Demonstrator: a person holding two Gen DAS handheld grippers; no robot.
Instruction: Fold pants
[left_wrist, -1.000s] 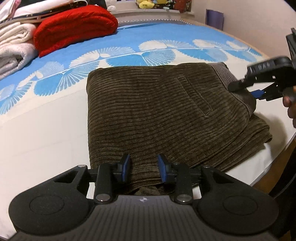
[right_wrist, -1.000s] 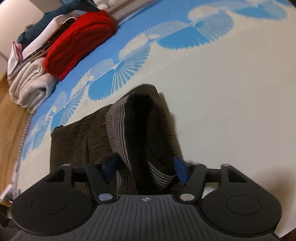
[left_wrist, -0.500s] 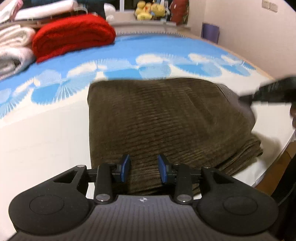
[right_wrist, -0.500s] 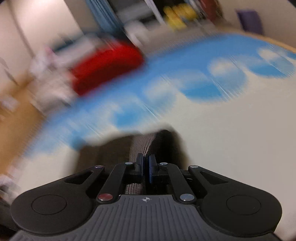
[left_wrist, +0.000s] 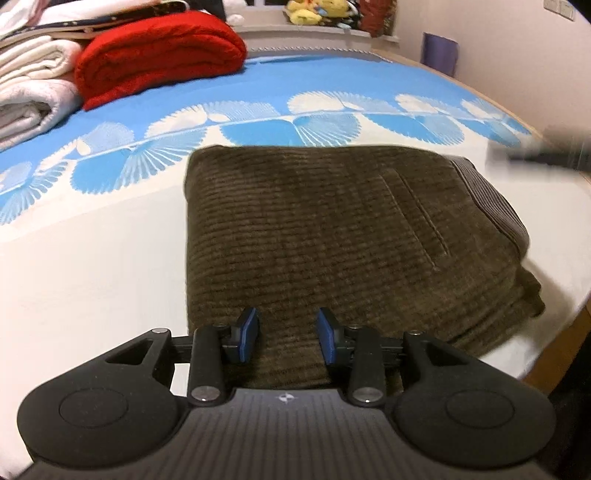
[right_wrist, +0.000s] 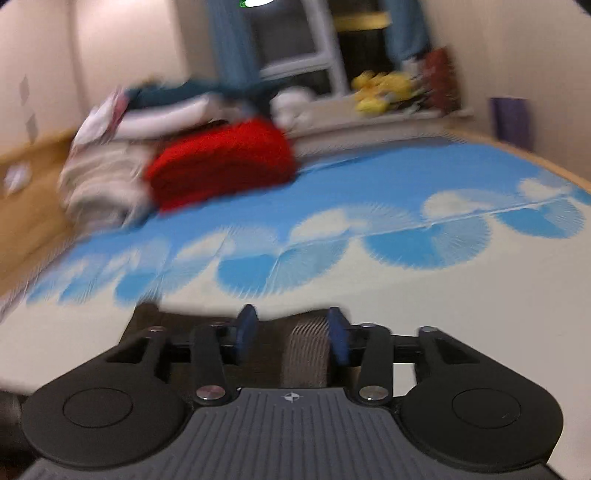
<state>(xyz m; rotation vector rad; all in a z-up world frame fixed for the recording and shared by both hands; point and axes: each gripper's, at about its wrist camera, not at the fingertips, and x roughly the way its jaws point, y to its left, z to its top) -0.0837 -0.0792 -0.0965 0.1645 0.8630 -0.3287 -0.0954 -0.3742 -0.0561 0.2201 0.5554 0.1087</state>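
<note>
1. Lying folded flat on bed (left_wrist: 92, 280): brown corduroy pants (left_wrist: 332, 236), waistband at right edge.
2. Left gripper (left_wrist: 287, 334) parted, empty, over near hem; right gripper (right_wrist: 291, 334) just reopened, gripping nothing.
3. Red blanket (left_wrist: 155, 55), white towels (left_wrist: 33, 92) stacked well beyond.

folded brown corduroy pants (left_wrist: 332, 236): 1 | black two-finger grippers with blue pads: 2, left (left_wrist: 287, 334), right (right_wrist: 291, 332) | folded red knitted blanket (left_wrist: 155, 55): 1 | blue-and-white fan-patterned bedspread (left_wrist: 295, 122): 1 | purple bin (left_wrist: 439, 53): 1

Black tongs (left_wrist: 287, 334), seemingly blue-padded
</note>
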